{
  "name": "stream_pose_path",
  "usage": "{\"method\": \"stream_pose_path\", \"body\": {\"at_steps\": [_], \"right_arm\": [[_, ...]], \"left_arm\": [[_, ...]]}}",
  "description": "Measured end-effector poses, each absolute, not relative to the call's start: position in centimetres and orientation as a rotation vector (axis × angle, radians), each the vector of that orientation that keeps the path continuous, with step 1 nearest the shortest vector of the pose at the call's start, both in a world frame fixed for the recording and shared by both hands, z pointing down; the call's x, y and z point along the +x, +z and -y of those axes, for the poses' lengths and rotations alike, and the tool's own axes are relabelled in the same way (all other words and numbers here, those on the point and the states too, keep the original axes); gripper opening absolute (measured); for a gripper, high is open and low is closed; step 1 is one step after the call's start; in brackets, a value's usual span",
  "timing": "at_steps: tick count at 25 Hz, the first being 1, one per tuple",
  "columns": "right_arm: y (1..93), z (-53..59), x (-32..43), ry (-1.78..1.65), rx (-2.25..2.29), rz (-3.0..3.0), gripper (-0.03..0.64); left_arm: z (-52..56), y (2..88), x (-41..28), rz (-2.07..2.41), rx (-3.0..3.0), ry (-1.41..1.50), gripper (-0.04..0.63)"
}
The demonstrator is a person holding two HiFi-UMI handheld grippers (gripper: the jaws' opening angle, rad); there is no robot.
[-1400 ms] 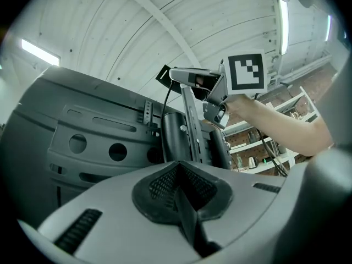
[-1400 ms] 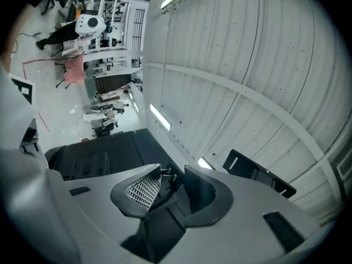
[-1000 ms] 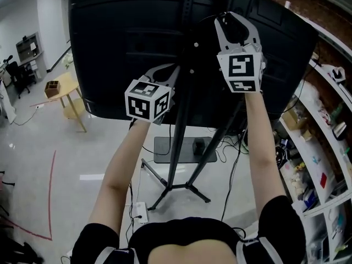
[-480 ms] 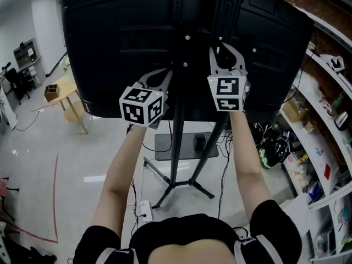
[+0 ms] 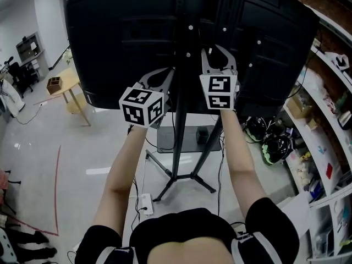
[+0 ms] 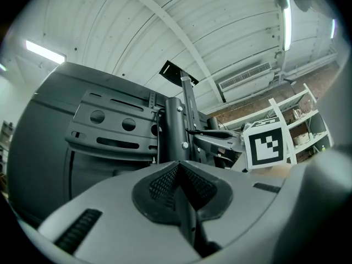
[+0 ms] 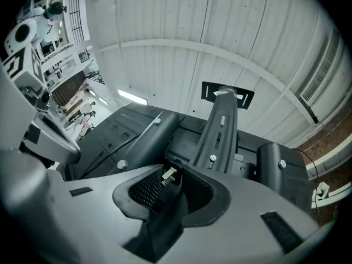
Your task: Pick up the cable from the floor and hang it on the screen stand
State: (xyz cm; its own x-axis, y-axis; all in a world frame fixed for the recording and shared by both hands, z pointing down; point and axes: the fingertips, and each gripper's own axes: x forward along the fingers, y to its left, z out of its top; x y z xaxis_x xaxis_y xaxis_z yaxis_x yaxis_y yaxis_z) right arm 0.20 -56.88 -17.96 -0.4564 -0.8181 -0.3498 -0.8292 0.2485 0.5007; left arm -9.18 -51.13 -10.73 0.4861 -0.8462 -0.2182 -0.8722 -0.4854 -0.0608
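Cable (image 7: pixel 166 187) sits pinched between the pads of the right gripper (image 7: pixel 170 176). It is a thin dark strand running back down the cleft of the jaws, and at their tips it ends in a small, flat, pale tab. Those jaws have just been closing and now stand narrow on the cable, not fully together. The pads are black rubber with a fine meshed grain, set into smooth, matte grey plastic shells. In the head view a cube of black-and-white square markers caps the tool's rear, and the right gripper (image 5: pixel 218 51) points up at the back of the screen (image 5: pixel 115 43).

Just beyond the right gripper's tips rises the screen stand (image 7: pixel 223 122). Its upright is flat, slotted black metal with bolt heads, flanked on either side by round black tubes. The tab lies close below that upright; whether it touches, I cannot tell.

The left gripper (image 6: pixel 179 165) has its meshed pads pressed together, with nothing I can make out between them. Straight ahead of its tips stands the stand's round, bolted pole, beside a slotted mounting plate on the screen's moulded black back. In the head view the left gripper (image 5: pixel 169 73) is just beside the pole and lower in the picture than the right one, with the pole between the two tools. From there the cable is too thin to pick out at the jaws.
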Motion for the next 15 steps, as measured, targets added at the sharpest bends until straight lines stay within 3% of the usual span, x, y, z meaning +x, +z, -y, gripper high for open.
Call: {"method": "stream_pose_path", "body": {"at_steps": [15], "right_arm": [[-12.9, 51.5, 2.9, 0.869, -1.700, -2.397, 0.126]], "left_arm": [[45.4, -4.6, -8.6, -1.503, -2.569, 0.206, 0.008]]}}
